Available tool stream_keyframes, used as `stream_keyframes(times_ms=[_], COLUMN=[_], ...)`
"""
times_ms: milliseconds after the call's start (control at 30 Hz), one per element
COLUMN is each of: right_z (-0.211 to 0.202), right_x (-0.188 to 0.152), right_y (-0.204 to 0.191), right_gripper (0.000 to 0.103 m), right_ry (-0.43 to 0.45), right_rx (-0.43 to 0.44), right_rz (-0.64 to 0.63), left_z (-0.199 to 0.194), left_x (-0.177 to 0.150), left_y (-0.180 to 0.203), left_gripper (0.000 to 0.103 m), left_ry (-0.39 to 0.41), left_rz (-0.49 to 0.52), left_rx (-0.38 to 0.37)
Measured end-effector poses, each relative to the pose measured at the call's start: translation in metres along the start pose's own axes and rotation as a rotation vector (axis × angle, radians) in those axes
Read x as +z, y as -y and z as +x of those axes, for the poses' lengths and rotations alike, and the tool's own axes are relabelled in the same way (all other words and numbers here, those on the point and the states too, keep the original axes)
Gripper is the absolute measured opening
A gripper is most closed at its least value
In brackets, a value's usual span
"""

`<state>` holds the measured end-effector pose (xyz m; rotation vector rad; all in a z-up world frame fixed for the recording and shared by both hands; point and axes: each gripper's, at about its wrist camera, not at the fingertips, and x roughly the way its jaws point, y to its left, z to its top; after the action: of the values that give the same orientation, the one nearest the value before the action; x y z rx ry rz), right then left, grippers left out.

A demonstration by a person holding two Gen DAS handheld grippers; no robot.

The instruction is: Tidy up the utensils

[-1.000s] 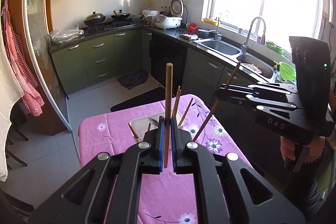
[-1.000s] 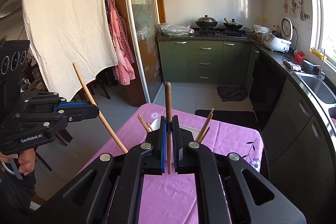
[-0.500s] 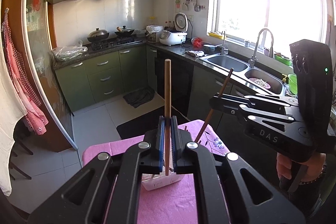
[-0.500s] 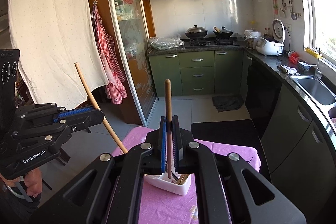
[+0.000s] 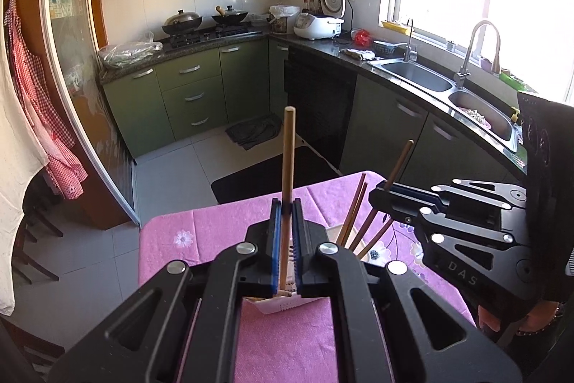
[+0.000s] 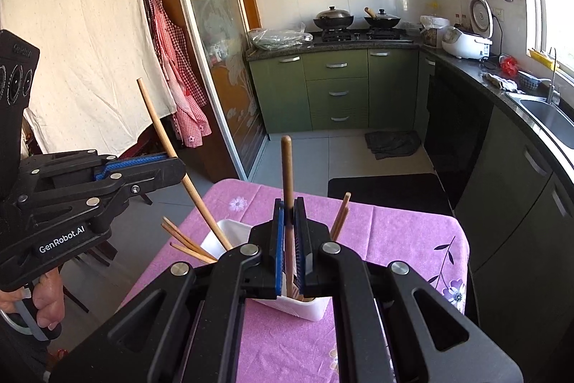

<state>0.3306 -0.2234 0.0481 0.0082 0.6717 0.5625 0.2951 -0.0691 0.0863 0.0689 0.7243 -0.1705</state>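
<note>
My left gripper is shut on a wooden chopstick that stands upright, its lower end down in a white holder on the pink table. My right gripper is shut on another wooden chopstick, also upright over the white holder. Several more chopsticks lean inside the holder. The left gripper shows in the right wrist view, the right gripper in the left wrist view, each with its chopstick slanting down into the holder.
The pink flowered tablecloth covers a small table. Behind it lie a tiled floor, a black mat, green kitchen cabinets, a stove with pans and a sink counter on the right. A white sheet hangs left.
Both grippers have come down toward the white holder with their chopsticks. The chopstick ends now reach into the holder, and the table fills more of both views.
</note>
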Motion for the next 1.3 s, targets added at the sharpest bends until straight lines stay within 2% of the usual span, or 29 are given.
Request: stream_keyframes(times_ms=[133, 200, 300, 433, 500, 567, 600, 667, 700, 733, 800, 933, 1067, 1133, 1300], right_z=[0.014, 0.014, 0.0, -0.041, -0.063, -0.086, -0.096, -0.114, -0.121, -0.127, -0.134, -0.148, -0.161, -0.171, -0.203], right_x=[-0.015, -0.018, -0.023, -0.029, -0.035, -0.047, -0.055, -0.076, -0.09, -0.103, -0.131, -0.188, -0.231, -0.247, -0.267], right_y=[-0.005, -0.007, -0.015, -0.023, -0.029, -0.032, -0.033, -0.033, -0.032, -0.031, -0.031, -0.036, -0.049, -0.057, -0.069], right_gripper=[0.007, 0.012, 0.015, 0.019, 0.029, 0.034, 0.042, 0.058, 0.065, 0.068, 0.084, 0.097, 0.098, 0.098, 0.098], right_ry=[-0.014, -0.012, 0.019, 0.083, 0.121, 0.158, 0.177, 0.213, 0.226, 0.232, 0.232, 0.241, 0.264, 0.282, 0.335], right_rx=[-0.015, -0.013, -0.018, 0.001, -0.005, -0.004, -0.008, -0.03, -0.039, -0.048, -0.065, -0.105, -0.158, -0.183, -0.153], right_rz=[-0.02, -0.028, -0.042, -0.057, -0.067, -0.065, -0.059, -0.046, -0.041, -0.035, -0.023, -0.024, -0.052, -0.069, -0.061], left_z=[0.012, 0.013, 0.007, -0.024, -0.045, -0.068, -0.079, -0.097, -0.104, -0.11, -0.117, -0.124, -0.127, -0.134, -0.155], left_x=[-0.013, -0.018, -0.022, -0.025, -0.03, -0.039, -0.047, -0.066, -0.078, -0.09, -0.117, -0.172, -0.21, -0.225, -0.247], left_y=[-0.004, -0.005, -0.007, -0.006, -0.003, 0.003, 0.004, 0.007, 0.007, 0.007, 0.008, 0.012, 0.013, 0.012, 0.012], left_gripper=[0.006, 0.007, 0.015, 0.033, 0.045, 0.06, 0.063, 0.08, 0.085, 0.092, 0.095, 0.096, 0.096, 0.096, 0.096], left_ry=[-0.023, -0.027, -0.018, 0.056, 0.097, 0.142, 0.167, 0.207, 0.222, 0.236, 0.246, 0.245, 0.209, 0.229, 0.285], left_rz=[-0.008, -0.013, -0.019, -0.014, -0.011, -0.001, 0.003, 0.002, -0.005, -0.013, -0.019, -0.039, -0.079, -0.104, -0.126], left_rx=[0.003, 0.0, -0.002, 0.0, -0.007, 0.001, 0.007, 0.024, 0.031, 0.037, 0.049, 0.077, 0.067, 0.073, 0.121])
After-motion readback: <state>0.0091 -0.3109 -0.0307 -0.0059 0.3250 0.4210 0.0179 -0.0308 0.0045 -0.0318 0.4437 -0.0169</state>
